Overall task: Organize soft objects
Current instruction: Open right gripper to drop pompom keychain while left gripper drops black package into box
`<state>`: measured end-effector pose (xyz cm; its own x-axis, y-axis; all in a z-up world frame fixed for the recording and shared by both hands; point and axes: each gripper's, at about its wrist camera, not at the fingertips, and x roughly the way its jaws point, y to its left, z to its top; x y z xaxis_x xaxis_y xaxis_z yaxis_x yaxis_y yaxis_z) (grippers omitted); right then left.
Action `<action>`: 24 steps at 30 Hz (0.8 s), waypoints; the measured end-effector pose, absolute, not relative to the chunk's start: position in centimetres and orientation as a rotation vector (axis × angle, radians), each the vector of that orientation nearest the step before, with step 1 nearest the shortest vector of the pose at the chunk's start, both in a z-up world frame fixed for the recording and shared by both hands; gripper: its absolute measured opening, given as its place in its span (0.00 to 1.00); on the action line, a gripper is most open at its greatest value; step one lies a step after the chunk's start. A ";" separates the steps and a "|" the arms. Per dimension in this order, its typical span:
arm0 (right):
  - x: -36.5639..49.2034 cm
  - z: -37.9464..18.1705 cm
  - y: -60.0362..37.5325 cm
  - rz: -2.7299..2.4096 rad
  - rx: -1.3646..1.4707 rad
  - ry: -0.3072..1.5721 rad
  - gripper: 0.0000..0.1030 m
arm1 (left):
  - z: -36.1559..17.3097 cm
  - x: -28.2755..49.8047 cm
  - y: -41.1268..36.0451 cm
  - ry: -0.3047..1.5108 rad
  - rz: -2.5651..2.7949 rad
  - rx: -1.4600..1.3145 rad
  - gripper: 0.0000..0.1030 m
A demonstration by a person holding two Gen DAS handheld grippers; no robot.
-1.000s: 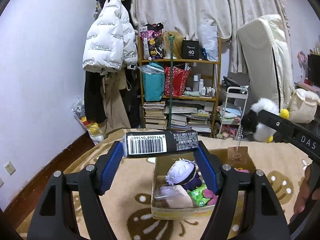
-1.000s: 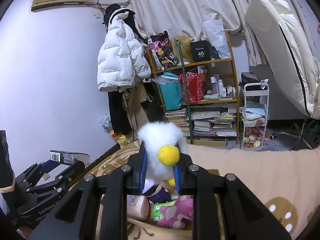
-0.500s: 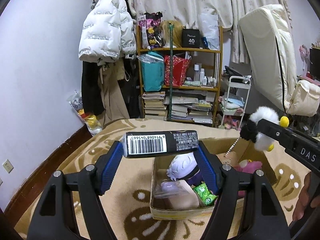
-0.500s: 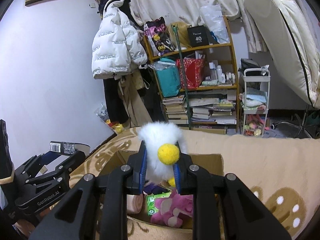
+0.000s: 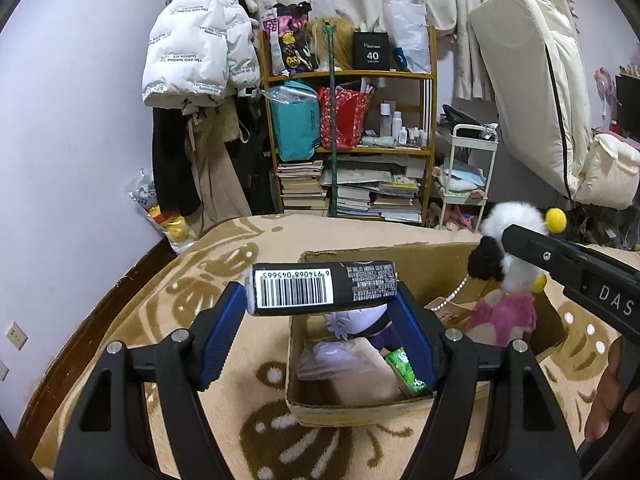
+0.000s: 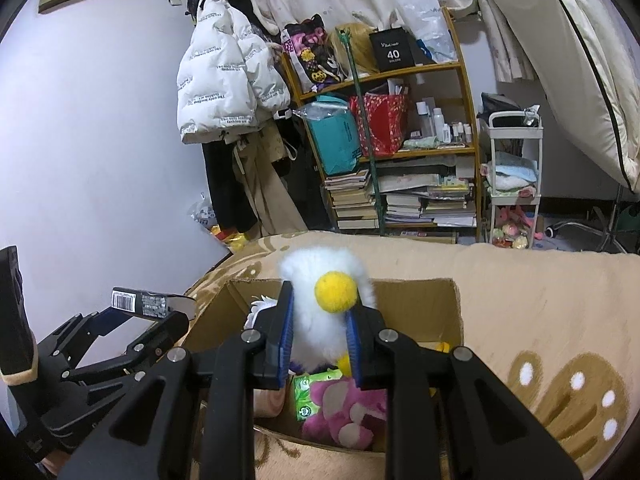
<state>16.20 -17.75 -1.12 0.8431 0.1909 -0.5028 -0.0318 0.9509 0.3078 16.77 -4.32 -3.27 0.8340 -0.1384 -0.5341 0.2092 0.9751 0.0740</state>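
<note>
My left gripper (image 5: pixel 322 312) is shut on a black pack with a barcode label (image 5: pixel 320 289), held level above the left part of an open cardboard box (image 5: pixel 360 408). My right gripper (image 6: pixel 320 344) is shut on a white fluffy plush with a yellow ball (image 6: pixel 326 308), held over the box (image 6: pixel 416 300); the plush also shows in the left wrist view (image 5: pixel 504 248). Inside the box lie a pink plush (image 6: pixel 344 412), a green tissue pack (image 6: pixel 306 396) and a white-haired doll (image 5: pixel 356 320).
The box stands on a beige patterned blanket (image 5: pixel 224 264). Behind stand a wooden shelf with books and bags (image 5: pixel 352 152), a white trolley (image 5: pixel 464 176), a hanging white jacket (image 5: pixel 196 48) and a leaning mattress (image 5: pixel 528 88).
Both grippers have moved forward and down toward the box. The white plush now hangs lower, over the box's right side. Both grips are unchanged.
</note>
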 end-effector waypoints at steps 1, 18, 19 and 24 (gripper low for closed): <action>16.3 -1.2 -17.7 0.119 0.296 0.560 0.23 | -3.4 16.8 -4.4 0.557 -0.187 0.133 0.70; 16.2 -2.1 -18.8 0.114 0.365 0.581 0.23 | -3.8 17.3 -4.2 0.579 -0.211 0.124 0.71; 16.1 -2.1 -18.8 0.113 0.367 0.583 0.23 | -3.9 17.4 -4.2 0.581 -0.212 0.126 0.72; 15.7 -2.1 -19.0 0.105 0.380 0.581 0.24 | -3.8 17.1 -4.3 0.587 -0.215 0.129 0.81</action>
